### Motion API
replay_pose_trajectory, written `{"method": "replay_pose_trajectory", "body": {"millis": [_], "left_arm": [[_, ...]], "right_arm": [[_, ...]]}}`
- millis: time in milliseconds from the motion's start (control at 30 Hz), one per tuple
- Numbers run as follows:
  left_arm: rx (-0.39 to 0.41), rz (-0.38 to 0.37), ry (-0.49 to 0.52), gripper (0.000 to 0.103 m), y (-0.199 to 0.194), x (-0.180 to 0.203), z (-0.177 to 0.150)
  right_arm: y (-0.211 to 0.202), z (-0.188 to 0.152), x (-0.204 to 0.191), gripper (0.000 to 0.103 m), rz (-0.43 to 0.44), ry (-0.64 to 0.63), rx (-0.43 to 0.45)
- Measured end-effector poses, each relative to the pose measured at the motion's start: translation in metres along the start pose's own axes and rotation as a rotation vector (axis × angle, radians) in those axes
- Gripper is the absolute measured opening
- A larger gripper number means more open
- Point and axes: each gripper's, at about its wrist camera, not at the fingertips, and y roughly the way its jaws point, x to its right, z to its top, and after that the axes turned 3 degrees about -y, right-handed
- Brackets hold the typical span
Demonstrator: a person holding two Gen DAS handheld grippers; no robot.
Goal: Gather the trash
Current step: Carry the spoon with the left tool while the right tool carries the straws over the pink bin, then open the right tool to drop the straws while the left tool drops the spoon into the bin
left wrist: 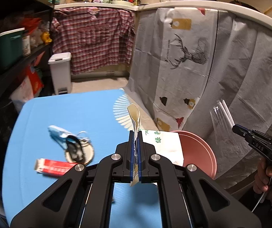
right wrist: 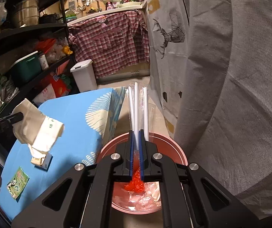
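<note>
Left tongs (left wrist: 135,133) are clamping tight on a torn paper wrapper (left wrist: 135,117) at the centre of the left view, its ragged end sticking up past the blue pads; from the right view the same wrapper (right wrist: 39,125) is hanging as a crumpled white bag at the left edge, above the blue desk (right wrist: 75,133). Right tongs (right wrist: 136,133) are pinching shut on a clear sleeve of white straws (right wrist: 136,102), the straws fanning upward at frame centre, right over the pink bin (right wrist: 175,146) at bottom centre. Inside the bin, red plastic (right wrist: 135,184) and clear film are lying in a heap. In the left view the right tongs (left wrist: 236,128) are showing at the right edge with the straws (left wrist: 225,112) angled up-left, a hand (left wrist: 269,180) gripping the handle below. Still on the desk (left wrist: 69,110): a blue mask (left wrist: 59,133), a round lid (left wrist: 79,152) and a red box (left wrist: 52,167) at lower left of the left view, plus a small carton (right wrist: 41,161) and a green panda packet (right wrist: 18,182) at lower left of the right view.
</note>
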Motion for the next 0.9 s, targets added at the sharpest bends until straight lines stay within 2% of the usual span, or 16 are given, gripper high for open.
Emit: {"method": "replay_pose_trajectory", "body": {"millis": [600,900], "left_arm": [[-0.090,-0.072,0.097,0.003,0.075,0.076,-0.014],[-0.115,-0.097,0.132,0.003,0.095,0.096,-0.018]], "right_arm": [[0.018,-0.004,0.014,0.005,-0.032,0.015,-0.062],[0.026,-0.006,0.017,0.005,-0.036,0.023,-0.085]]}}
